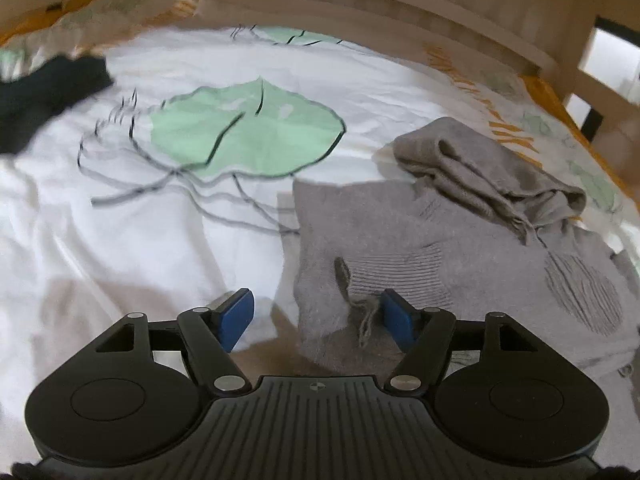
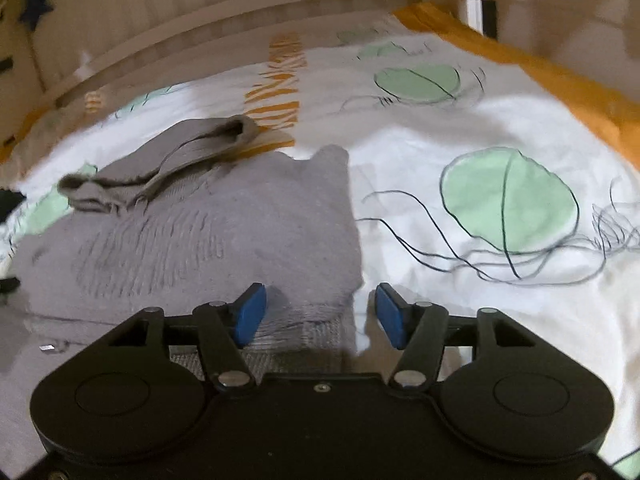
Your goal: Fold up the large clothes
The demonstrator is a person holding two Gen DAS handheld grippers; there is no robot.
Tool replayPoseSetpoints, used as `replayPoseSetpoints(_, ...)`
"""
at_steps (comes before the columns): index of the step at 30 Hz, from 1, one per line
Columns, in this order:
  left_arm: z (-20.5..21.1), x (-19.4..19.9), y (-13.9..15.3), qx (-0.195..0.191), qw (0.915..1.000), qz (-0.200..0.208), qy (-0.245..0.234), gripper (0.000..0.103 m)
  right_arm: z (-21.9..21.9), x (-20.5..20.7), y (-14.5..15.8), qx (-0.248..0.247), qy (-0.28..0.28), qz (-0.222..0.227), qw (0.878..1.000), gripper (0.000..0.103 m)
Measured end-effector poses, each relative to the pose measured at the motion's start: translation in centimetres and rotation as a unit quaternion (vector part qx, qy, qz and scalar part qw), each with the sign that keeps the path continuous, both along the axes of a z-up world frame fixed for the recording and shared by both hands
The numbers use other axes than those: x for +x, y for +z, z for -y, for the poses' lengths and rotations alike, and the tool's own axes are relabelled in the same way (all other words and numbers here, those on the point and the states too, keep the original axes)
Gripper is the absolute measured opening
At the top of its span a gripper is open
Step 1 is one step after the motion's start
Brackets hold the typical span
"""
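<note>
- I see the grey hooded sweater [image 1: 460, 256] lying on the bed [image 1: 120, 220], on the white cover printed with green leaves; the bed's wooden rail runs behind it.
- I judge the fold well under way: both side edges look turned in, leaving a fairly neat rectangular body, with a ribbed cuff laid across the front.
- What looks left: the hood [image 1: 488, 176] lies bunched and unflattened at the top, and the body has not yet been folded across its length.
- My left gripper [image 1: 316, 320] has its fingers partly apart, nothing pressed between them; the sweater's near corner and a loose drawstring [image 1: 366, 322] lie under the gap.
- My right gripper [image 2: 320, 316] is likewise partly open and holds nothing, poised over the ribbed hem [image 2: 304, 320] at the sweater's right edge.
- Only the left wrist view shows the drawstring, the cuff and a dark garment [image 1: 44, 96] farther off on the bed.
- Only the right wrist view shows the hem, the straight folded right edge and the orange border [image 2: 560, 80] of the bedding.
</note>
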State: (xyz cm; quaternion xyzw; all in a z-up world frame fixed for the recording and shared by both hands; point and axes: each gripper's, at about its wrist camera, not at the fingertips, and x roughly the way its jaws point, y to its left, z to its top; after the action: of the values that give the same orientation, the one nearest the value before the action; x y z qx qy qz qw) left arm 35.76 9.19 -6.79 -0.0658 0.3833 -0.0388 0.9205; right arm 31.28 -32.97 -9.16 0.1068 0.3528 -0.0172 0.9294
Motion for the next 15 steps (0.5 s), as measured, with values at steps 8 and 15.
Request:
replayPoseSetpoints(8, 3.6, 2.4, 6.7, 0.033, 0.9919, 0.089, -0.084, 0.068, -1.6, 2.2, 6.0, 0.001, 0.067, 0.064, 0.996, 0.067)
replayPoseSetpoints(15, 9.2, 7.0, 5.4, 0.136, 0.9729, 0.109, -0.152, 0.068, -4.2, 8.6, 6.5, -0.053, 0.111, 0.072, 0.99, 0.067)
